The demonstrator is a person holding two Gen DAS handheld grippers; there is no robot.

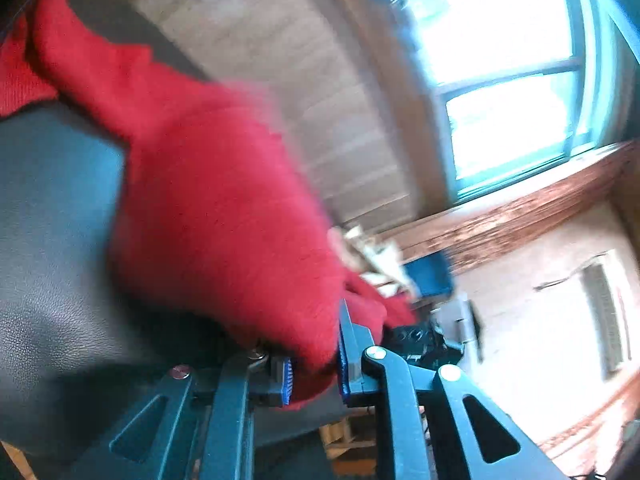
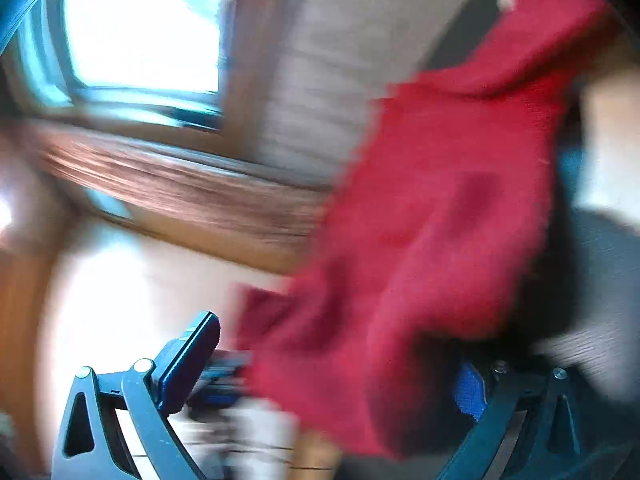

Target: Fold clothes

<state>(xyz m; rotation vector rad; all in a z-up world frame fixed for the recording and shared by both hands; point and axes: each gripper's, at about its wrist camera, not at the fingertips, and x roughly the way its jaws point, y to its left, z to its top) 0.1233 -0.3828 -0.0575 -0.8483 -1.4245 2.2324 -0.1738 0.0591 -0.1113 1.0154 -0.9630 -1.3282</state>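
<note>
A red knitted garment [image 1: 224, 216] hangs in the air in front of a dark grey leather surface [image 1: 52, 240]. My left gripper [image 1: 315, 374] is shut on a bunched lower edge of this cloth, which is squeezed between the two blue pads [image 1: 286, 380]. In the right wrist view the same red garment [image 2: 432, 216] drapes down between the widely spread fingers [image 2: 192, 356] of my right gripper [image 2: 332, 376]. That gripper is open, and neither pad presses the cloth. The right view is heavily blurred.
A bright window [image 1: 508, 80] sits above a wooden sill [image 1: 520, 216], with a white wall and a radiator [image 1: 604, 312] beyond. The right wrist view shows the same window [image 2: 140, 28] and sill [image 2: 180, 188]. A dark box [image 1: 416, 340] lies past the left fingertips.
</note>
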